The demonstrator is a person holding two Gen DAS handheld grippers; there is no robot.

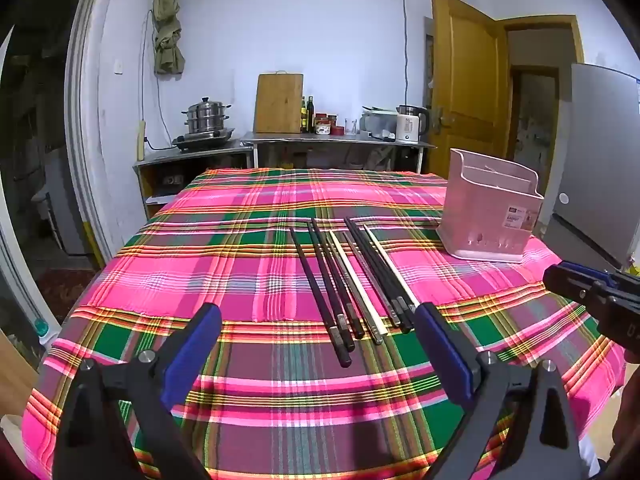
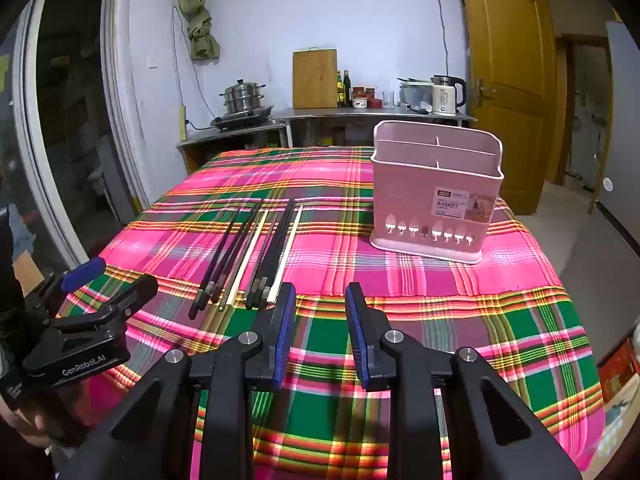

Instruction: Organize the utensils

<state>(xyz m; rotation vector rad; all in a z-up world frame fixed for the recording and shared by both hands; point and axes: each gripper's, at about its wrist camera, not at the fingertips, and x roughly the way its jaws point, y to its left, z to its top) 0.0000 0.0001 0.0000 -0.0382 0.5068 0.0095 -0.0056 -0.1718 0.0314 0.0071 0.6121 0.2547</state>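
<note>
Nearest the cameras, both tools are held above the plaid-covered desk (image 1: 280,400) with nothing between their pads. The left hand-held gripper (image 1: 318,326) is spread wide, released, and tilted down toward the near ends of the chopsticks (image 1: 352,276). The right hand-held gripper (image 2: 320,308) is also released, its jaws standing only a narrow gap apart, just right of the same ends.

The chopsticks, mostly black with two pale ones, lie side by side in a loose row, touching or nearly so, near ends toward the cameras. A first pick is judged to be the step in hand. It would best be made at one outer stick or pair, pads closed across the shaft near its thick end, so that neighbours are not dragged along.

Farther back and to the right, well apart from the row, the pink basket (image 2: 436,200) stands upright. Its dividers are seen from above; the compartments appear empty, though their floors are hidden.
</note>
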